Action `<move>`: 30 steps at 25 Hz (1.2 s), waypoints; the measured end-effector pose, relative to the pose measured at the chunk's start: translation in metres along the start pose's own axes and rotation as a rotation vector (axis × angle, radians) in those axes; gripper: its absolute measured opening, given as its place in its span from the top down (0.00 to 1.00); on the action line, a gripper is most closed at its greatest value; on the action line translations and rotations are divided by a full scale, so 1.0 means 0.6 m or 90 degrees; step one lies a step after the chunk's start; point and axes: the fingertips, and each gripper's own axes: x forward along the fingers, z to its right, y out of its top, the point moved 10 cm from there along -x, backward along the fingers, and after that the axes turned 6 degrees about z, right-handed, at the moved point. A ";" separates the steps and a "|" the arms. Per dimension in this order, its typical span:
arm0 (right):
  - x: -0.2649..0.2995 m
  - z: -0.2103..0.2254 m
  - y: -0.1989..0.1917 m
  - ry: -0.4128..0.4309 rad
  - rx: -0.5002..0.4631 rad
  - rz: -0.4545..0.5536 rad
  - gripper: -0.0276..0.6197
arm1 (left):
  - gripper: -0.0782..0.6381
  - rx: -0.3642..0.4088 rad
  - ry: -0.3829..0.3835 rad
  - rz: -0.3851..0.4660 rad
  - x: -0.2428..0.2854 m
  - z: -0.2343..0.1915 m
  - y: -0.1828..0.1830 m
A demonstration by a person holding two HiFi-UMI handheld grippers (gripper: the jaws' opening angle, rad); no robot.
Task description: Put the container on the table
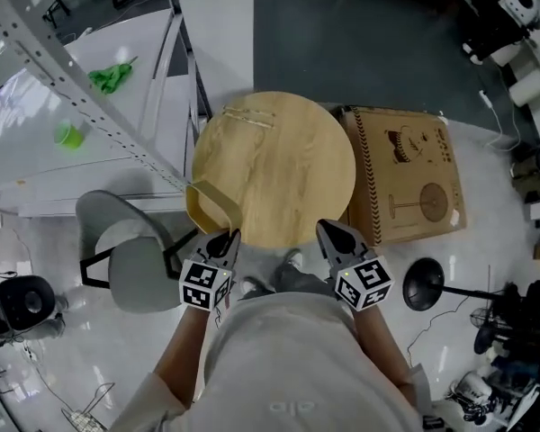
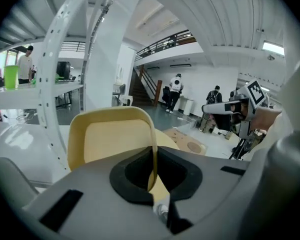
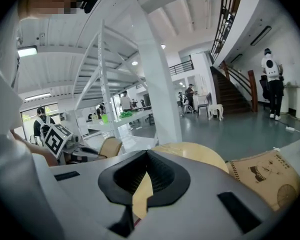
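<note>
Container point(image 1: 205, 207), pale yellow with rounded corners and thin walls, sits at the near left edge of the round wooden surface point(image 1: 279, 165). It is tilted so that its open side faces up and toward the left. Part of it overlaps the wood and part hangs past the rim. Whether its bottom touches the surface I cannot tell.

The left gripper point(image 1: 223, 238) has it by one side wall. In the left gripper view the black jaws are closed on that thin wall, which runs straight down between the pads, and the rest of the container stands up beyond them.

The right gripper point(image 1: 331, 234) is at the near right edge of the same surface, well apart from the container. In the right gripper view its jaws meet at the tips with nothing between them. Only the wood shows through the small gap lower down.

Both grippers point away from the person, whose arms and grey shirt fill the bottom of the head view.

A flat brown cardboard box point(image 1: 405, 174) printed with dark drawings lies on the floor, just beside the surface on the right. A grey chair point(image 1: 139, 273) stands to the left of the container. Beyond it is a white shelf point(image 1: 27, 165) carrying a green cup point(image 1: 69, 135) and a green cloth point(image 1: 111, 77). A perforated white metal beam point(image 1: 72, 93) crosses in front of the shelf.
</note>
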 end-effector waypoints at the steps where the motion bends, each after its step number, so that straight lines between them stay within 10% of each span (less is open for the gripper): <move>1: -0.007 0.016 -0.002 -0.010 0.003 0.001 0.92 | 0.87 0.005 -0.010 -0.006 0.021 0.004 0.001; 30: -0.179 0.236 -0.067 -0.246 0.098 -0.006 0.92 | 0.86 0.119 -0.201 -0.253 0.440 0.104 -0.071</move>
